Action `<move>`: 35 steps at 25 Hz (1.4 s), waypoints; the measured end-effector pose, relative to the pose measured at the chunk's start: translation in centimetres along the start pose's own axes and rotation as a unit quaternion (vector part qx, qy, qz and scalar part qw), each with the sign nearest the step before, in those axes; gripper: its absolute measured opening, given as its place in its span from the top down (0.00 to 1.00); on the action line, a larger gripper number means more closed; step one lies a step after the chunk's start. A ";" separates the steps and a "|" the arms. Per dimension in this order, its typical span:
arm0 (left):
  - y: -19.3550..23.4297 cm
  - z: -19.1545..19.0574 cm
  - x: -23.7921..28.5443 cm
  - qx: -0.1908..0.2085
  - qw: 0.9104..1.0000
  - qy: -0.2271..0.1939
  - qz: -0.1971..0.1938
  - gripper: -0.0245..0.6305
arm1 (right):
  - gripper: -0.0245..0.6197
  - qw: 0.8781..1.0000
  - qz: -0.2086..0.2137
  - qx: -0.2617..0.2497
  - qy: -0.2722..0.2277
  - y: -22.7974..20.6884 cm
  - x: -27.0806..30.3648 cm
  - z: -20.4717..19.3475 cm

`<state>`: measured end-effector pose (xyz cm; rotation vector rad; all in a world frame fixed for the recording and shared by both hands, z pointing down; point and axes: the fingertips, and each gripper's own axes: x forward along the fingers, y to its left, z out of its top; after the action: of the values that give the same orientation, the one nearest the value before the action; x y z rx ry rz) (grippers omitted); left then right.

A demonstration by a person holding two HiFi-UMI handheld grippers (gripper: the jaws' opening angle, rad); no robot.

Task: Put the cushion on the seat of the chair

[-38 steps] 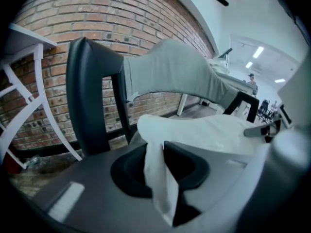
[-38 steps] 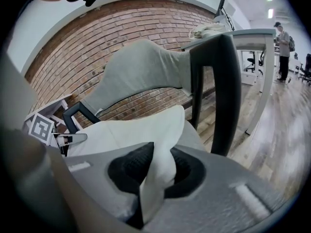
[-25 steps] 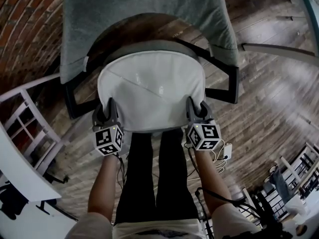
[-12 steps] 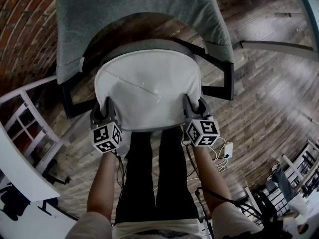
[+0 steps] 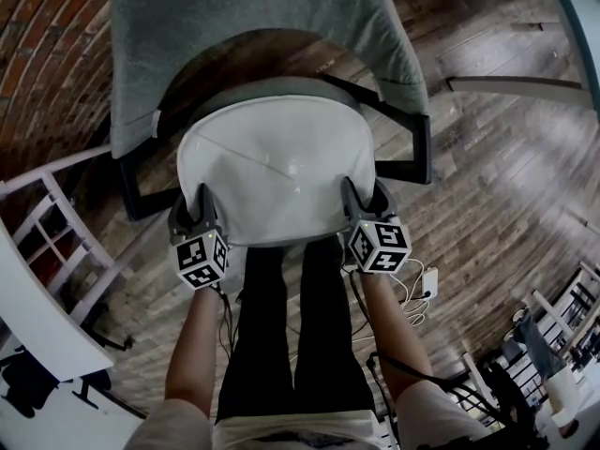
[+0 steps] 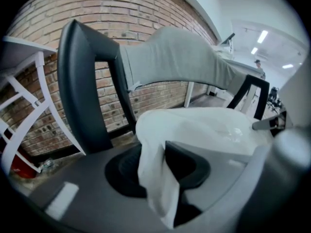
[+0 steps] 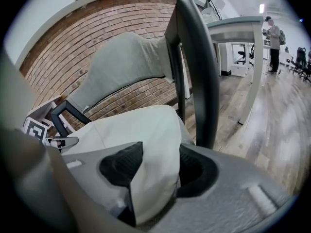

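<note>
A white cushion (image 5: 277, 167) lies on the grey seat (image 5: 281, 86) of a chair with a grey backrest (image 5: 244, 17) and black armrests (image 5: 419, 157). My left gripper (image 5: 197, 202) is at the cushion's front left corner. In the left gripper view that gripper (image 6: 155, 171) is shut, with a fold of the cushion (image 6: 209, 125) pinched between its pads. My right gripper (image 5: 364, 195) is at the front right corner. Its jaws have just been opening. In the right gripper view that gripper (image 7: 150, 171) still has the cushion (image 7: 141, 130) corner lying loosely between its pads.
A brick wall (image 5: 47, 26) runs behind the chair. A white frame (image 5: 56, 214) stands at the left and a white table leg (image 5: 511, 84) at the right. The person's legs (image 5: 281, 317) stand at the seat's front. Cables and a white adapter (image 5: 427, 283) lie on the wooden floor.
The right gripper's fingers stand wider apart on the cushion's front right corner than before. Both hands and the cushion have barely shifted. The left gripper still pinches its corner.
</note>
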<state>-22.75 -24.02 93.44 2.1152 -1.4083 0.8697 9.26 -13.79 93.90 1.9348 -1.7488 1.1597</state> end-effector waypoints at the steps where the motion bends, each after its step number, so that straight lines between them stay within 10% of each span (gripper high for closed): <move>1: 0.0 0.1 -0.1 0.001 1.000 0.000 0.000 0.83 | 0.64 1.000 -0.002 -0.001 0.000 0.0 -0.1 0.0; 23: 0.2 2.4 -3.9 0.004 1.000 -0.017 -0.012 0.67 | 0.56 1.000 0.001 -0.010 -0.024 1.8 -5.0 1.9; 35: -2.5 17.6 -15.6 0.023 0.997 -0.071 -0.030 0.67 | 0.57 0.993 0.058 -0.052 -0.085 11.0 -15.9 16.6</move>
<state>-20.31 -24.81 69.93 2.2803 -1.3976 0.7485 6.08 -16.41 68.77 1.9426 -1.9897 0.9437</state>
